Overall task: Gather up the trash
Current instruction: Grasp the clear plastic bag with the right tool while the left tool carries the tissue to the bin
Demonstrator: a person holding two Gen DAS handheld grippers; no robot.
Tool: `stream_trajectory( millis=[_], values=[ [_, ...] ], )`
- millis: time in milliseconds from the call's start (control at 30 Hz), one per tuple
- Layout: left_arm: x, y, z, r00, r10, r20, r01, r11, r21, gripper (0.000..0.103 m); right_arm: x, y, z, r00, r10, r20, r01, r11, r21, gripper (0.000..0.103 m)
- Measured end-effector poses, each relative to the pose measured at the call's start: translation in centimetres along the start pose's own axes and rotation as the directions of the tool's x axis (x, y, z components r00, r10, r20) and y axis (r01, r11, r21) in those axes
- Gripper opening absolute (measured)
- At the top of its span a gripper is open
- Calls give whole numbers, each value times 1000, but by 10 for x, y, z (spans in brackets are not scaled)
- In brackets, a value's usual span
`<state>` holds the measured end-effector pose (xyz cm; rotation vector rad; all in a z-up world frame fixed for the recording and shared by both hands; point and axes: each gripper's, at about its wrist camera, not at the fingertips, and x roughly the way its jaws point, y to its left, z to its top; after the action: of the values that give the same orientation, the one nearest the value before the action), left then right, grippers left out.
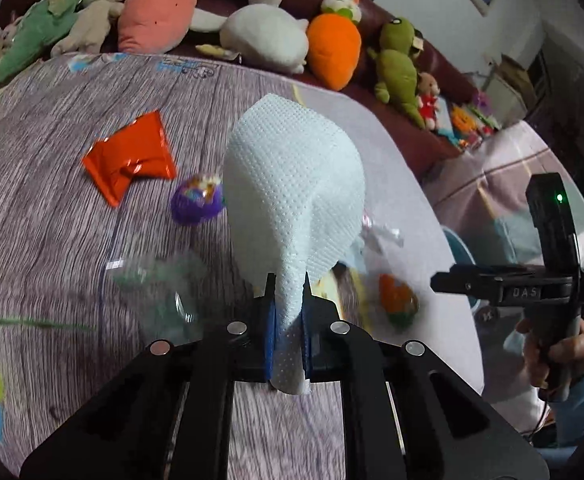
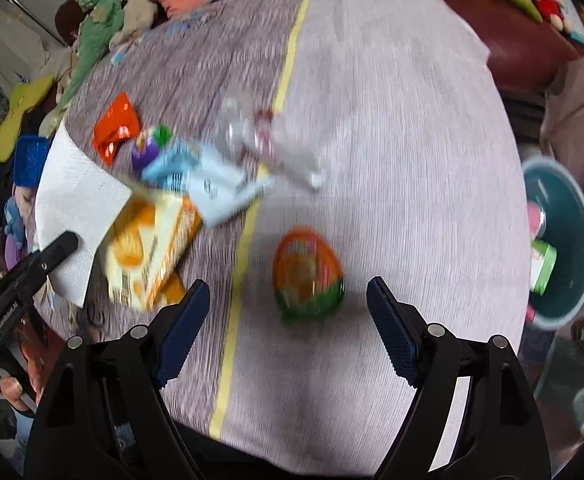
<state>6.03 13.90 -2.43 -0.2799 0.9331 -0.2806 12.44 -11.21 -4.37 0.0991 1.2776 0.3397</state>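
Note:
My left gripper (image 1: 288, 284) is shut on a white paper towel (image 1: 296, 184) and holds it above the table; the towel also shows in the right wrist view (image 2: 76, 204). My right gripper (image 2: 288, 300) is open, low over the table, with an orange and green egg-shaped capsule (image 2: 308, 276) between its fingers but untouched. That capsule shows in the left wrist view (image 1: 398, 300). A red foil wrapper (image 1: 128, 160), a purple egg capsule (image 1: 198, 200), a clear plastic bag (image 1: 152, 280), a yellow snack box (image 2: 152, 248) and a pale blue packet (image 2: 208, 180) lie on the table.
A teal bin (image 2: 564, 240) with some trash inside stands beside the table on the right. Several plush toys (image 1: 332, 48) line a dark red sofa (image 1: 412, 128) behind the table. The tablecloth (image 2: 392, 120) has a yellow stripe.

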Motion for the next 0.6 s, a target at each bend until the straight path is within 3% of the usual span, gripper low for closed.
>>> stream_trajectory(
  millis=[367, 533, 600],
  values=[
    [24, 16, 43, 1000, 8, 13, -8, 999, -43, 10, 52, 5, 70, 999, 47, 8, -46, 999, -26, 75],
    [39, 23, 54, 1000, 16, -7, -16, 998, -69, 10, 83, 4, 84, 994, 100, -34, -101, 995, -27, 57],
    [44, 20, 56, 1000, 17, -15, -18, 998, -68, 10, 91, 2, 82, 990, 132, -53, -134, 991, -25, 31]
  ],
)
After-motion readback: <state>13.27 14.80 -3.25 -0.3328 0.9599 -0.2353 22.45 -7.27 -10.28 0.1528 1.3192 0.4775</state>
